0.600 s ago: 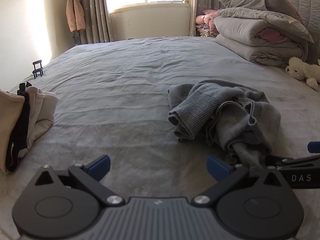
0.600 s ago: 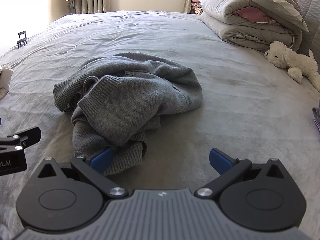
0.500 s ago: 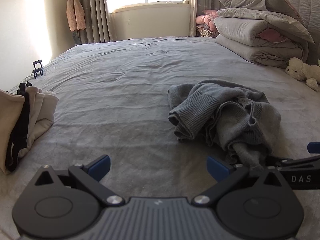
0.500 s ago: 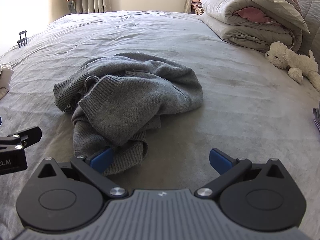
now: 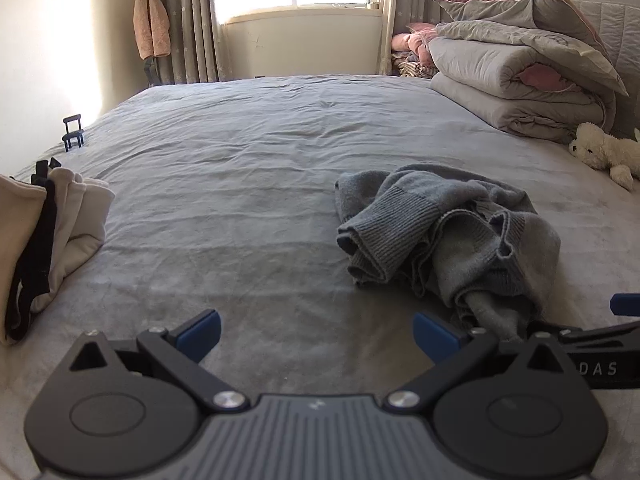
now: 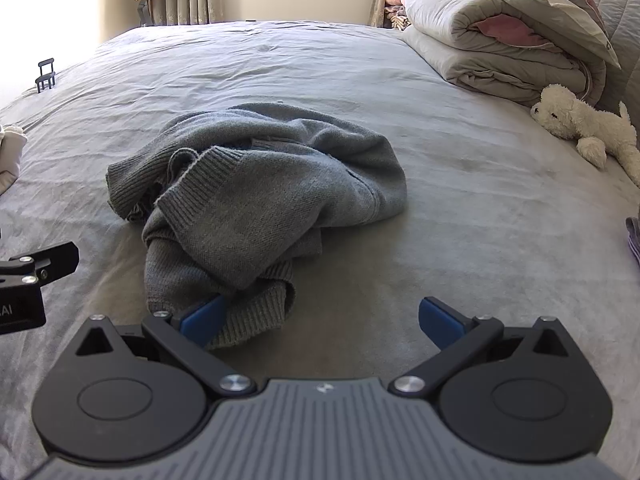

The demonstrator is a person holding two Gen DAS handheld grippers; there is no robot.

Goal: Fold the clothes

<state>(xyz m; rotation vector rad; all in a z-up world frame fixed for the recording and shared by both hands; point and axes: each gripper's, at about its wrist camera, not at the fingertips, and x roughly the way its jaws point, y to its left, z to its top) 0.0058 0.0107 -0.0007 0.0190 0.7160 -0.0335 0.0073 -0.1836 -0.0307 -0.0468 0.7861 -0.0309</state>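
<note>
A crumpled grey sweater (image 6: 256, 196) lies in a loose heap on the grey bed sheet (image 5: 240, 184), unfolded, with ribbed cuffs and hem turned outward. From the right wrist camera it sits at about 11 o'clock, just ahead of the right gripper (image 6: 324, 320). That gripper is released, its blue pads spread wide; the left pad (image 6: 202, 316) lies right against the sweater's near ribbed edge, though whether it touches cannot be told, and the right pad is over bare sheet. Nothing is grasped.

The left gripper (image 5: 316, 332) is likewise released, jaws wide apart over bare sheet, holding nothing. From its camera the sweater lies at about 1 o'clock, near its right pad (image 5: 434, 338) but apart from it. The right gripper's black frame shows at 3 o'clock in that view, just beside the sweater's near end.

At 9 o'clock from the left gripper a stack of folded cream and black clothes (image 5: 52, 240) rests on the sheet, well apart from the sweater. A small black stand (image 5: 73, 132) sits at 10 o'clock near the bed's edge. A folded grey quilt (image 6: 508, 36) lies at 1 o'clock from the right gripper, with a white stuffed toy (image 6: 580, 128) just beside it at 2 o'clock. A window with curtains (image 5: 192, 20) stands beyond the bed at 12 o'clock.
</note>
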